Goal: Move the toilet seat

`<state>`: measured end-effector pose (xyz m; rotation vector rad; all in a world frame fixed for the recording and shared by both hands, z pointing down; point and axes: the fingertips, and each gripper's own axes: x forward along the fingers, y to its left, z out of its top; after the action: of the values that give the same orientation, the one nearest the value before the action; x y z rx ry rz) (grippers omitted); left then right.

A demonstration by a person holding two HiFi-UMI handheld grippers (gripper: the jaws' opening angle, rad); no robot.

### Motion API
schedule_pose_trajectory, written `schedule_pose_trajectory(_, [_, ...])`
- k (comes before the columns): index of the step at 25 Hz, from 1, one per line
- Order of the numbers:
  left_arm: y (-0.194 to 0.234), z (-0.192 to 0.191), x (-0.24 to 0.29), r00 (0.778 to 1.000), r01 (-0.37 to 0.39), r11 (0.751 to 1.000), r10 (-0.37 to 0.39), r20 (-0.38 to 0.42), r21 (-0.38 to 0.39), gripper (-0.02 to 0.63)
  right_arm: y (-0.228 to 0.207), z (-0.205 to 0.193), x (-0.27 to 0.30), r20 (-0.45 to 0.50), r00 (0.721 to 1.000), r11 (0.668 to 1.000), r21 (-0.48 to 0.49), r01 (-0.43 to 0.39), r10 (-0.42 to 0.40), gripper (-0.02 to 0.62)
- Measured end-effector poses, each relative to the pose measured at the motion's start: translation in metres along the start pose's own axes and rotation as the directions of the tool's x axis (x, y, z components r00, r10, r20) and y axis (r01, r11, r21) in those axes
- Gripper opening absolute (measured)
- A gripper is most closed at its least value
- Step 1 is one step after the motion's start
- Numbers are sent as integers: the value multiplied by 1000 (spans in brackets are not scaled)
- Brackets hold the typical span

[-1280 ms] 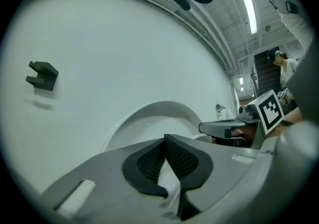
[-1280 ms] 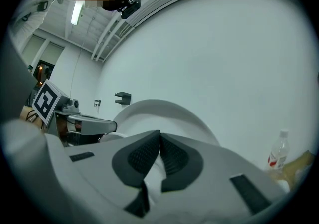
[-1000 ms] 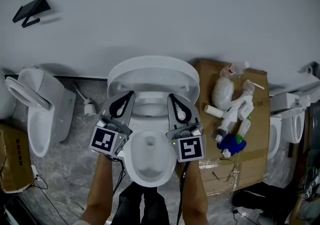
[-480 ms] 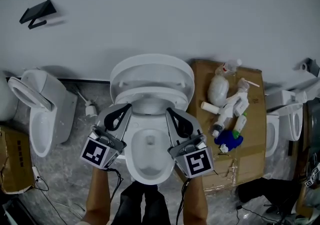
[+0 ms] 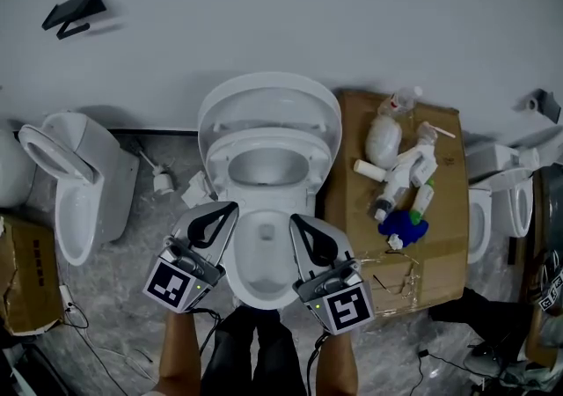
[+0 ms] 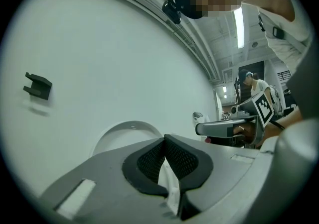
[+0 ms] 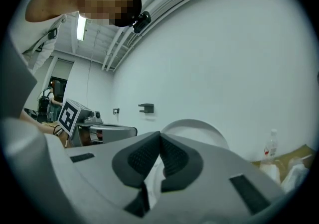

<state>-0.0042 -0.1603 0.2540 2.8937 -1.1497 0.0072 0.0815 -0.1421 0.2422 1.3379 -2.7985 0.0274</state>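
While the person stands at the foot of the white ceramic toilet bowl (image 5: 264,275) in the lower middle of the head view, both grippers hang over its front rim, one at each side. The left gripper (image 5: 230,209) sits just left of centre, its dark ribbed pads pressed together with nothing between them. The left gripper view shows the tips meeting in a point. The right gripper (image 5: 296,223) sits just right of centre, and its pads are likewise closed tight on nothing, as the right gripper view confirms. Neither gripper touches the seat.

The white oval toilet seat ring (image 5: 215,161) stands raised at the centre of the frame, above the bowl and apart from both grippers. Behind it the rounded white toilet lid (image 5: 268,99) is upright against the plain white wall (image 5: 281,7). Whether ring and lid touch cannot be told.

To the right of the bowl a flattened brown cardboard sheet (image 5: 440,249) lies on the mottled grey floor (image 5: 132,297). It carries a cluster of white plastic bottles (image 5: 405,179) and a small crumpled blue object (image 5: 405,229). A second white toilet (image 5: 75,201) stands at the left edge of the frame. A small black wall bracket (image 5: 75,11) is fixed in the upper left corner.
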Motion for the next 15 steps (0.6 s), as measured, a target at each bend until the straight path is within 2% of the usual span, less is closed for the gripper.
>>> schedule_pose_trajectory(3, [-16, -1, -9, 1000, 12, 1000, -12, 23, -3, -4, 12, -9, -10, -25, 1000, 1000, 10, -8, 8, -2])
schedule_pose_trajectory(5, [-25, -5, -14, 1000, 21, 1000, -21, 4, -6, -4, 16, -9, -16, -14, 1000, 1000, 8, -1, 1, -2])
schedule_pose_trajectory(7, [-32, -7, -19, 1000, 30, 1000, -30, -8, -7, -3, 22, -15, -22, -43, 999, 1000, 17, -5, 5, -2])
schedule_pose_trajectory(15, [-45, -3, -31, 999, 46, 999, -46, -4, -6, -4, 36, -16, -34, -59, 998, 1000, 19, -2, 3, -2])
